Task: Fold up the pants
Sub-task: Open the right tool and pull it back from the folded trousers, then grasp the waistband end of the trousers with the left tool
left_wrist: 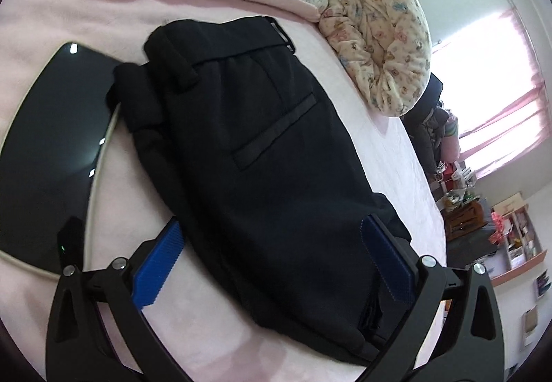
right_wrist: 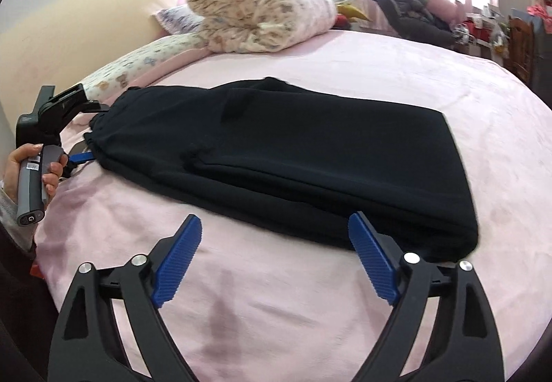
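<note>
The black pants (left_wrist: 262, 147) lie folded into a compact stack on the pink bed sheet (left_wrist: 386, 154), with a back pocket facing up. My left gripper (left_wrist: 270, 221) stands open and wide over the near end of the stack. Its left pad (left_wrist: 162, 261) sits over the sheet beside the fabric and its right pad (left_wrist: 386, 258) over the pants. In the right wrist view the pants (right_wrist: 293, 154) stretch across the bed. My right gripper (right_wrist: 275, 216) is open at their near edge with nothing between its pads. A hand (right_wrist: 20, 168) holds the left gripper (right_wrist: 82, 157) at the far left end of the stack.
A glossy black slab (left_wrist: 51, 140) with a white cable lies on the bed left of the pants. Floral pillows and a bunched blanket (left_wrist: 379, 47) sit at the head of the bed. Beyond the bed's edge are a clothes-covered chair (right_wrist: 407, 13) and cluttered shelves (left_wrist: 517, 230).
</note>
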`<action>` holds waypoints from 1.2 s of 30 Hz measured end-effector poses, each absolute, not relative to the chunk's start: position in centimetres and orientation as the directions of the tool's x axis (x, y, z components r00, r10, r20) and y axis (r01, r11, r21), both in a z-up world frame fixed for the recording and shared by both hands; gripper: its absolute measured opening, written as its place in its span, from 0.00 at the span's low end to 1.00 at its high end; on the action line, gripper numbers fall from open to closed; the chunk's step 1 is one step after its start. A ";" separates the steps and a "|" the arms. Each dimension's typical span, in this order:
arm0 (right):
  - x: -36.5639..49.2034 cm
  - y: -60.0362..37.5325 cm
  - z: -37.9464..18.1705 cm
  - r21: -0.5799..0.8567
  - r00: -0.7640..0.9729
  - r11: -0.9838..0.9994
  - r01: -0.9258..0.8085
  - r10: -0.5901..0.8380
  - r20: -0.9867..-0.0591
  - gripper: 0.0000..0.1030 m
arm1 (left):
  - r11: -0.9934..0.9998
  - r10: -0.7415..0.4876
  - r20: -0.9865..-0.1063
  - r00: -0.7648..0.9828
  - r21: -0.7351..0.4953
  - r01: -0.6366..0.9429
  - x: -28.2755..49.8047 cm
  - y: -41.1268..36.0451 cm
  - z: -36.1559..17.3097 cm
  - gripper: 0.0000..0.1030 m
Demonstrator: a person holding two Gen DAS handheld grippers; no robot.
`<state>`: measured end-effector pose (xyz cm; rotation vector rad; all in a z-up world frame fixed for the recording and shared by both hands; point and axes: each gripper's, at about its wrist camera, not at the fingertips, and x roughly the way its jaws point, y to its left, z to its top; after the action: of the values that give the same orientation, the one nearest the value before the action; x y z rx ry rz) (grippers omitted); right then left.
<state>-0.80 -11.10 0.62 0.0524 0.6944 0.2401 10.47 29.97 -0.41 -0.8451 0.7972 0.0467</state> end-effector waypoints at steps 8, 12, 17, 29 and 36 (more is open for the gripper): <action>-0.3 -13.7 -0.2 0.131 0.721 0.988 -0.083 0.151 -0.676 0.94 | 0.696 -0.214 -0.634 0.743 -0.633 -0.339 11.2 28.9 0.0 0.98; 0.0 -14.0 -0.4 0.110 0.711 0.992 -0.065 0.123 -0.693 0.95 | 0.693 -0.197 -0.631 0.750 -0.631 -0.349 11.7 28.6 0.0 0.98; -0.1 -13.9 -0.5 0.078 0.713 0.995 -0.061 0.098 -0.694 0.95 | 0.677 -0.190 -0.631 0.753 -0.639 -0.365 12.1 28.6 -0.3 0.98; -0.2 -13.3 -1.4 0.077 0.691 0.994 -0.083 0.113 -0.714 0.95 | 0.668 -0.126 -0.661 0.740 -0.608 -0.429 11.4 29.0 -0.6 0.46; -0.2 -13.5 -1.4 0.090 0.686 0.992 -0.086 0.125 -0.716 0.95 | 0.681 -0.093 -0.631 0.770 -0.605 -0.413 10.6 29.0 0.0 0.19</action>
<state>-0.17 -13.53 -1.42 0.0505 0.8057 0.1183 10.56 29.04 -0.03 -0.8158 0.6851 0.1958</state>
